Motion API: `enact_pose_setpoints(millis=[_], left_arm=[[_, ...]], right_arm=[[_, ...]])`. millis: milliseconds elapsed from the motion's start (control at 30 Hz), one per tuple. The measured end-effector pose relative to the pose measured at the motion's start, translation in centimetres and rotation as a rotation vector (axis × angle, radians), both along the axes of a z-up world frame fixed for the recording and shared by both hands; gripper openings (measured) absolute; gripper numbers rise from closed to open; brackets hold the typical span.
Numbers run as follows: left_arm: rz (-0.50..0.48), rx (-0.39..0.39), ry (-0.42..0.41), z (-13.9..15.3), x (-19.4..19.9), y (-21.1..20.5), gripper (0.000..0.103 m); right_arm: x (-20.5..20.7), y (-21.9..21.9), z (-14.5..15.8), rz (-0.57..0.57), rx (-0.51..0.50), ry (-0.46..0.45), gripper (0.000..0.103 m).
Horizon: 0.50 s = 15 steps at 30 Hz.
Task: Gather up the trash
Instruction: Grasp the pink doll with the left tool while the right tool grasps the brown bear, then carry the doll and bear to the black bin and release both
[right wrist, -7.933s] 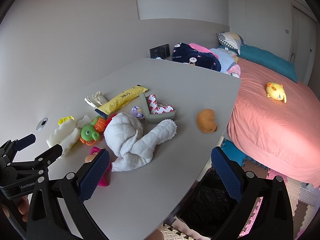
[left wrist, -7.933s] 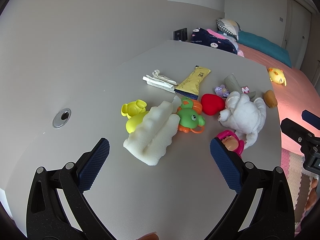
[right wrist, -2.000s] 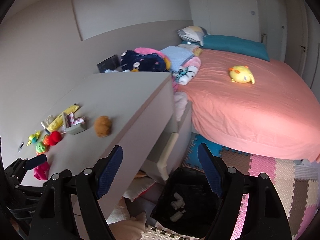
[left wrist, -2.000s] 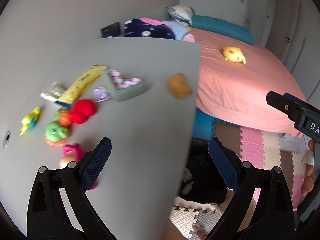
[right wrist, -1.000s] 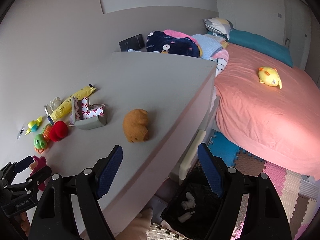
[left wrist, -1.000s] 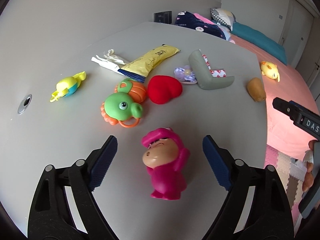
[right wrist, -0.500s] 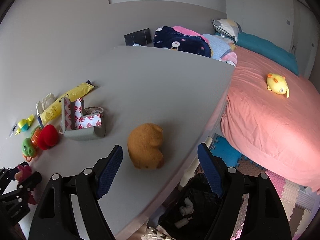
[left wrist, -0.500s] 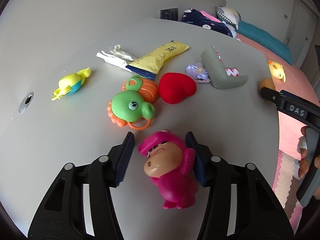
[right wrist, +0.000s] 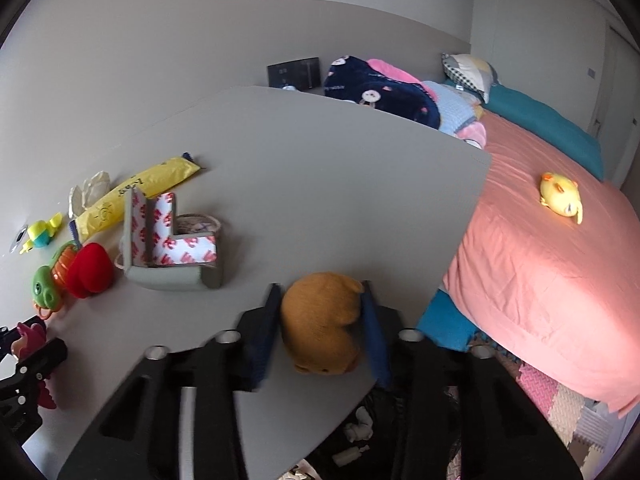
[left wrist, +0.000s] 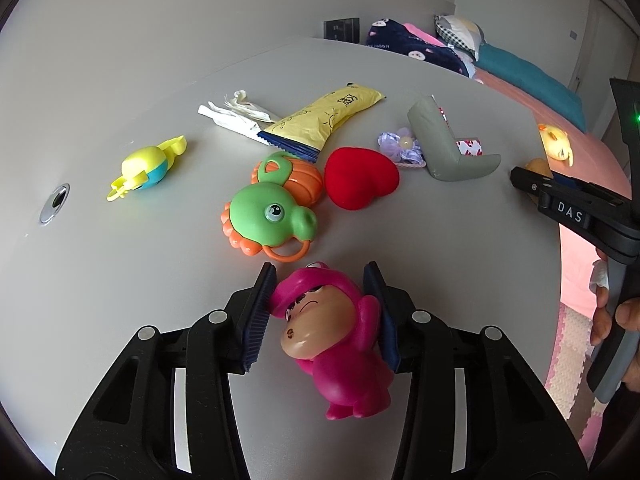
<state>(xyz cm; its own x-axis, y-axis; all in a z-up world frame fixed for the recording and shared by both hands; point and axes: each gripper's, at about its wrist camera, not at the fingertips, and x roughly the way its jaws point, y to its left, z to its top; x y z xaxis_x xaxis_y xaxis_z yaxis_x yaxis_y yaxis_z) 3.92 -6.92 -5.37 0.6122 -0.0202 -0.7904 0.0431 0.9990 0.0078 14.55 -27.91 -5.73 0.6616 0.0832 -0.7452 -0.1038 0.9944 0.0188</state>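
Observation:
On the grey table (left wrist: 120,280), my left gripper (left wrist: 320,276) has the pink doll (left wrist: 340,340) between its blue pads. The jaws are closing and both pads press on the doll's head. My right gripper (right wrist: 320,292) is near the table's right edge, its jaws closing with the pads against the sides of the brown plush toy (right wrist: 320,324). A yellow wrapper (left wrist: 324,120) and a white crumpled wrapper (left wrist: 236,114) lie at the back of the table. Below the table edge, a black bin (right wrist: 360,440) holds white scraps.
Ahead of the left gripper lie a green turtle toy (left wrist: 268,212), a red heart (left wrist: 360,178), a grey corner guard (left wrist: 440,148), a purple flower (left wrist: 400,146) and a yellow-blue toy (left wrist: 148,164). A pink bed (right wrist: 540,260) with a yellow plush (right wrist: 560,196) stands on the right.
The left jaws closed from wide apart onto the pink doll's head. The right gripper moved up to the brown plush toy and its jaws closed onto it.

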Motion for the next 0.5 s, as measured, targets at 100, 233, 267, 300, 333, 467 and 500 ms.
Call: enact_pose_setpoints(millis=[100, 233, 267, 300, 333, 467, 500], left_arm=[[0.004, 0.001, 0.002, 0.0, 0.1, -0.1, 0.045], [0.007, 0.002, 0.005, 0.0, 0.1, -0.1, 0.045], [0.009, 0.003, 0.005, 0.0, 0.1, -0.1, 0.045], [0.011, 0.005, 0.007, 0.0, 0.2, -0.1, 0.045], [0.012, 0.007, 0.008, 0.0, 0.2, -0.1, 0.045], [0.003, 0.014, 0.005, 0.1, 0.0, -0.5, 0.045], [-0.004, 0.015, 0.0, 0.3, -0.1, -0.7, 0.045]], right_arm=[[-0.1, -0.1, 0.2, 0.013, 0.041, 0.02, 0.038], [-0.5, -0.2, 0.4, 0.012, 0.074, 0.042, 0.038], [-0.7, -0.1, 0.5, 0.011, 0.071, 0.041, 0.038], [-0.9, -0.1, 0.6, 0.01, 0.068, 0.039, 0.038], [-1.1, -0.2, 0.7, 0.01, 0.068, 0.038, 0.038], [-2.1, -0.2, 1.4, 0.014, 0.068, 0.027, 0.038], [-2.4, -0.3, 1.6, 0.012, 0.068, 0.023, 0.038]])
